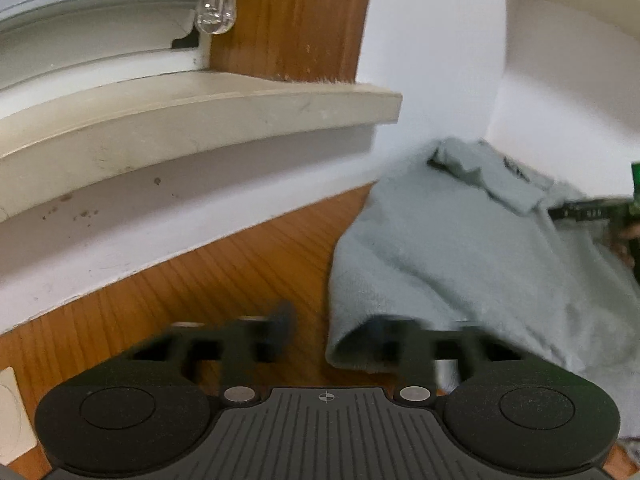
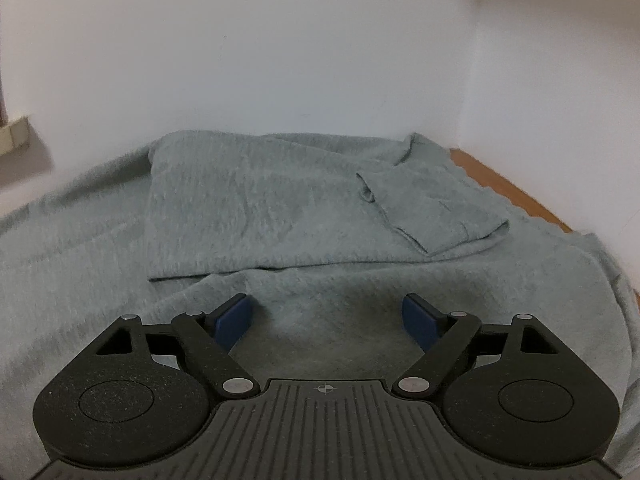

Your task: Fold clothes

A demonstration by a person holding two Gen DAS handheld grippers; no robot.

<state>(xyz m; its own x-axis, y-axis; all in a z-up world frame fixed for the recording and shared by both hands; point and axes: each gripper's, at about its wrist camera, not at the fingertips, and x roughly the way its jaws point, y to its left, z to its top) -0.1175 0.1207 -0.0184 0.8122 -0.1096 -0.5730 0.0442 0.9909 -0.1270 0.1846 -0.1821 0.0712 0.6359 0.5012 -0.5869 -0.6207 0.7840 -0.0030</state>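
**Grey knit: one garment, two tools on it**

Nearest to me is my left gripper [image 1: 336,328]. Its two fingers are smeared with blur at 6 o'clock, and the rolled near edge of the garment [image 1: 460,248] sits between them. I read it as clenched on that edge, though the blur hides the contact itself. From there the single grey-green piece runs away toward 2 o'clock, its long axis on that slant. It lies on the wooden table [image 1: 220,280], which shows bare from 7 to 10 o'clock. Beyond the wood, one cream window sill [image 1: 200,120] juts out at 10 o'clock.

My right gripper [image 2: 328,316] is released. Its two blue pads [image 2: 236,318] stand wide apart, low over flat knit at 6 o'clock, with nothing pinched. Whether they touch the cloth I cannot tell. Past them the garment [image 2: 280,200] fills the view, with one panel folded over on top. The fold's straight near edge runs from 9 to 3 o'clock. One sleeve [image 2: 436,208] lies on that panel, its cuff end pointing toward 4 o'clock. A strip of table [image 2: 500,184] shows at 2 o'clock. Farthest back is the white wall [image 2: 280,60].
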